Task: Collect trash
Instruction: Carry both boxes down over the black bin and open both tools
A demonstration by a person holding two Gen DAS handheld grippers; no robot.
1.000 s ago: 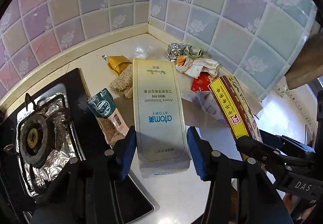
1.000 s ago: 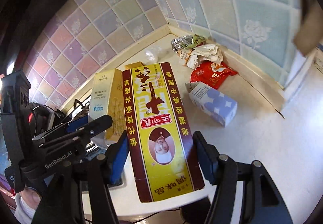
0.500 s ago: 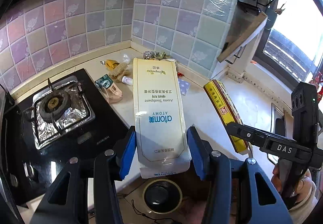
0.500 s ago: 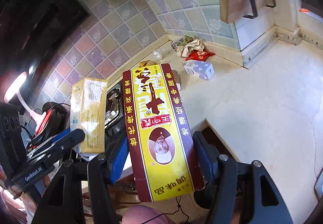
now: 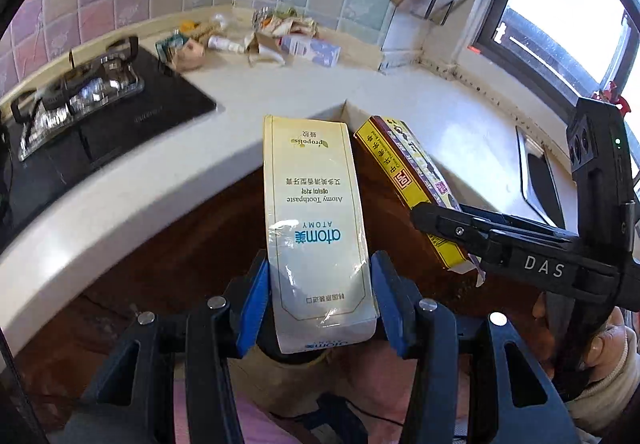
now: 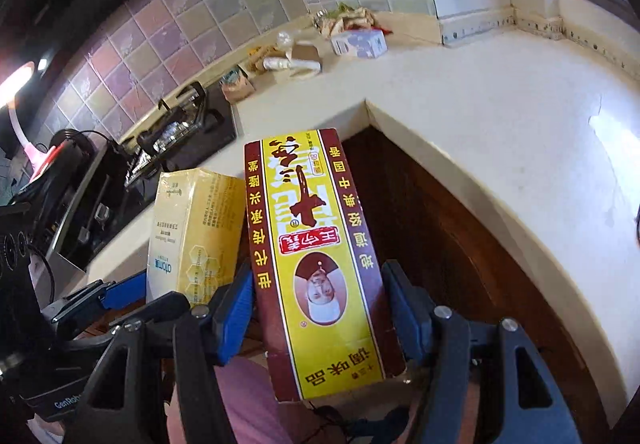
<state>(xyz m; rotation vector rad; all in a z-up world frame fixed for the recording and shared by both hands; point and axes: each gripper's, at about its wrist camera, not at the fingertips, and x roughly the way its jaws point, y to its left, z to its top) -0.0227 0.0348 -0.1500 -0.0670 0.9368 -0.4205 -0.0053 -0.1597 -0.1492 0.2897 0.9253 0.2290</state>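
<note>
The left hand-held gripper (image 5: 320,296) clamps one pale toothpaste box (image 5: 316,228); the right hand-held gripper (image 6: 320,320) clamps one yellow-and-maroon seasoning box (image 6: 316,268). Both boxes hang off the worktop (image 5: 280,83), above the floor. To do the carry well, keep each squeeze firm and the boxes apart until a bin shows. At 12 o'clock, one blue carton (image 5: 316,47) and a heap of wrappers (image 5: 284,21), uncountable, wait.
</note>
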